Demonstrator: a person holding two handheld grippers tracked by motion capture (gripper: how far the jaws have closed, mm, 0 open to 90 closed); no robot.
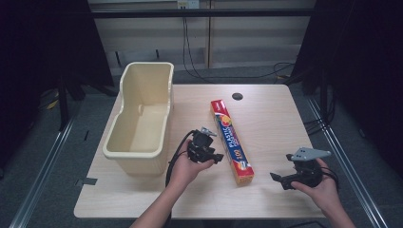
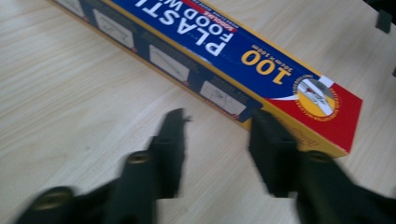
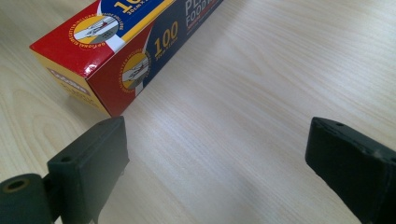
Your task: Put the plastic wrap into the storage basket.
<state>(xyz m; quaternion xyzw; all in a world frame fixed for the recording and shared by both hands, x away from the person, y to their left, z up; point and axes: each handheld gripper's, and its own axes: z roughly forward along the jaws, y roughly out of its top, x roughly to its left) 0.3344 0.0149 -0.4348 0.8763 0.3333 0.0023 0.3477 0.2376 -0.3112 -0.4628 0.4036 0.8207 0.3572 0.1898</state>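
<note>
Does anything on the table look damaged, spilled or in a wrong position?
Nothing stands out. The plastic food wrap box lies flat and closed on the table, slightly slanted, with sharp, undented corners. The cream plastic bin stands upright and empty. Nothing is spilled.

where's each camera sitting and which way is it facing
High view: fixed above the person's side, looking forward and down on the table, cream bin and food wrap box; both forearms, left tongs and right tongs show.
Left gripper view: rides the left tongs, facing the box's side over its own open jaws.
Right gripper view: rides the right tongs, facing the box's red end between wide jaws.
Shared: all three show the box and the wooden tabletop.
</note>
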